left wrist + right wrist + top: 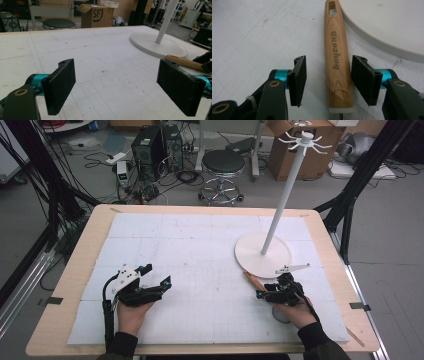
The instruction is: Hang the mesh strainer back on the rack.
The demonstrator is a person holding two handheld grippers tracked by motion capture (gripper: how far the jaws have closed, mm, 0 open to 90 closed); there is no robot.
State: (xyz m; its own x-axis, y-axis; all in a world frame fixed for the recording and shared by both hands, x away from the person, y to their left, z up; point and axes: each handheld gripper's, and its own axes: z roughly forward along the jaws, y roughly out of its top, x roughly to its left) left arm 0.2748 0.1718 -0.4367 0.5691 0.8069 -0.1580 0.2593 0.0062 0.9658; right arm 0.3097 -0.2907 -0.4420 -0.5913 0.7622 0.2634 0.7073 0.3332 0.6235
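A wooden handle (337,57) with a hang hole and printed lettering lies flat on the white mat, close to the round base of the white stand (387,25). My right gripper (329,61) is open and straddles that handle: the left pad stands clear of it and the right pad sits close beside it. In the high view the handle (252,280) pokes out past the right gripper (265,292) toward the stand base (250,252). My left gripper (157,275) rests at the left of the mat, open with nothing between its pads (61,85).
The stand's tall white pole (282,200) carries a ring of hooks at its top. The white gridded mat (200,250) covers most of the wooden table (82,250). A stool (222,165), boxes and cables lie on the floor beyond the far edge.
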